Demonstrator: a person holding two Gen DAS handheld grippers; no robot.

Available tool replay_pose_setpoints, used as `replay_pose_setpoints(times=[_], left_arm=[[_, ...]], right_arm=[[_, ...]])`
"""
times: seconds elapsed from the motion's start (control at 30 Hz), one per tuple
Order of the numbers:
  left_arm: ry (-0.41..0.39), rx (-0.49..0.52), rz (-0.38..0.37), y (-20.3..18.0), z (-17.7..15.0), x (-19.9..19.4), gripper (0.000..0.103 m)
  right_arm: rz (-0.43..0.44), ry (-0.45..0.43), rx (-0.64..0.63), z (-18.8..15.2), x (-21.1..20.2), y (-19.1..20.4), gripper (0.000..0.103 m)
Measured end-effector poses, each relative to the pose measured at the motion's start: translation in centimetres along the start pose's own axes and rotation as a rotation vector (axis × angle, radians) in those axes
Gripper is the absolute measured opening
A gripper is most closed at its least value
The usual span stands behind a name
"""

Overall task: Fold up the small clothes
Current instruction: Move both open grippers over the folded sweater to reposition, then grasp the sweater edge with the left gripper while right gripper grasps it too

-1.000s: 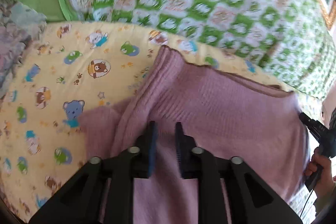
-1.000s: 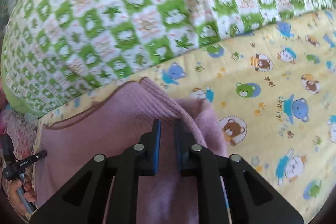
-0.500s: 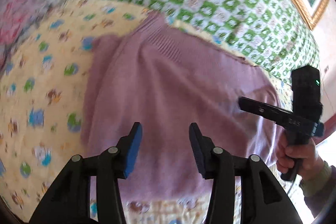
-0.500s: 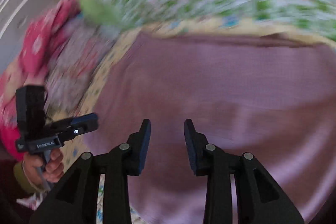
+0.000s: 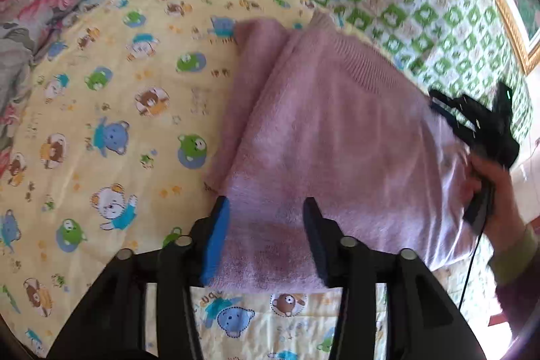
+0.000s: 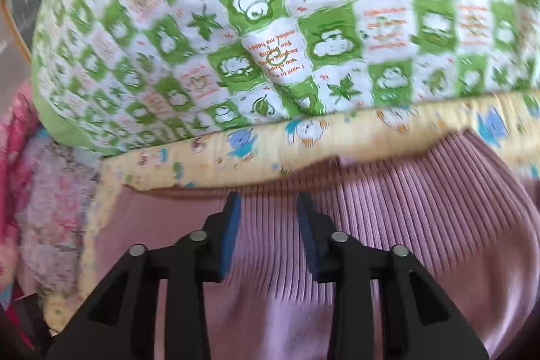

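Left wrist view: the pink knit sweater (image 5: 337, 137) lies part-folded at 12 o'clock on the bear-print sheet (image 5: 111, 110) (a soft bed). Both grippers, left gripper (image 5: 266, 238) and right gripper (image 6: 266, 231), have fingers spread, holding nothing; a careless pinch there could catch only 1 layer and drag the fold open.

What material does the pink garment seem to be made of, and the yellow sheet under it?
The pink garment looks like soft knitted yarn, perhaps wool or acrylic: its band shows clear vertical ribs and the body has a slightly fuzzy, matte surface. The yellow sheet appears to be thin woven cotton, matte, with printed cartoon bears; the fibre itself cannot be confirmed.
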State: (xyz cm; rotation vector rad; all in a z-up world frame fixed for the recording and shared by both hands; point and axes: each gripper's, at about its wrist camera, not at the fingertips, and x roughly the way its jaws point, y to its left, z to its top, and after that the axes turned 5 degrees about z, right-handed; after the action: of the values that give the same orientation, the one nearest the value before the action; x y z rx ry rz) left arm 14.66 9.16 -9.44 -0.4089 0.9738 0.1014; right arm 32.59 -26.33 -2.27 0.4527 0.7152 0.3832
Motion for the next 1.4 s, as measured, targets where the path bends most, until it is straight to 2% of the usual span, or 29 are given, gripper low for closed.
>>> replay_pose_setpoints(times=[0.03, 0.1, 0.2, 0.33, 0.4, 0.57, 0.67, 0.73, 0.87, 0.93, 1.0, 1.23, 1.27, 1.3, 1.33, 1.37, 1.4], left_arm=[[-0.013, -0.01, 0.016, 0.2, 0.1, -0.5, 0.06], [-0.022, -0.034, 0.024, 0.6, 0.3, -1.2, 0.062], [-0.001, -0.065, 0.013, 1.7, 0.2, -1.8, 0.069], [0.041, -0.101, -0.008, 2.7, -0.4, -1.4, 0.07], [0.073, -0.127, -0.025, 3.2, -1.1, -1.0, 0.07], [0.114, -0.145, -0.051, 3.0, -2.7, -0.3, 0.07], [0.122, -0.152, -0.066, 2.7, -3.1, 0.0, 0.071], [0.124, -0.153, -0.079, 2.6, -3.2, 0.2, 0.071], [0.132, -0.149, -0.102, 2.4, -3.1, 1.0, 0.071], [0.127, -0.158, -0.11, 2.4, -3.0, 1.1, 0.071], [0.124, -0.174, -0.122, 2.5, -3.0, 1.2, 0.071], [0.115, -0.201, -0.139, 2.9, -3.1, 1.6, 0.073], [0.11, -0.195, -0.135, 2.8, -3.0, 1.6, 0.071], [0.104, -0.189, -0.131, 2.6, -2.9, 1.7, 0.069], [0.103, -0.184, -0.13, 2.3, -2.7, 1.8, 0.067], [0.104, -0.18, -0.13, 2.1, -2.6, 2.0, 0.056], [0.113, -0.174, -0.137, 1.8, -2.2, 2.4, 0.038]], right_arm=[[0.011, 0.005, 0.008, -0.6, -0.6, 0.0, 0.048], [0.041, 0.019, 0.018, -2.4, -2.5, -0.1, 0.052], [0.063, 0.033, 0.034, -4.3, -3.9, 0.7, 0.053], [0.075, 0.056, 0.091, -7.0, -5.3, 1.1, 0.053], [0.08, 0.096, 0.103, -7.8, -5.3, 1.7, 0.054], [0.103, 0.201, -0.002, -7.9, -3.1, 7.0, 0.055], [0.106, 0.227, -0.057, -7.2, -1.4, 10.8, 0.065], [0.115, 0.256, -0.081, -6.6, 0.8, 13.6, 0.078], [0.11, 0.328, -0.146, -5.6, 5.7, 18.7, 0.08], [0.043, 0.4, -0.193, -5.5, 9.0, 21.3, 0.086], [-0.042, 0.454, -0.217, -5.5, 12.0, 23.0, 0.086], [-0.198, 0.505, -0.165, -6.4, 17.9, 23.7, 0.086], [-0.199, 0.495, -0.163, -6.6, 18.0, 23.3, 0.086], [-0.202, 0.483, -0.167, -6.6, 17.9, 23.1, 0.081], [-0.215, 0.471, -0.173, -6.5, 17.7, 22.8, 0.064], [-0.21, 0.458, -0.167, -6.3, 17.2, 22.3, 0.055], [-0.187, 0.456, -0.156, -6.0, 17.0, 21.8, 0.041]])
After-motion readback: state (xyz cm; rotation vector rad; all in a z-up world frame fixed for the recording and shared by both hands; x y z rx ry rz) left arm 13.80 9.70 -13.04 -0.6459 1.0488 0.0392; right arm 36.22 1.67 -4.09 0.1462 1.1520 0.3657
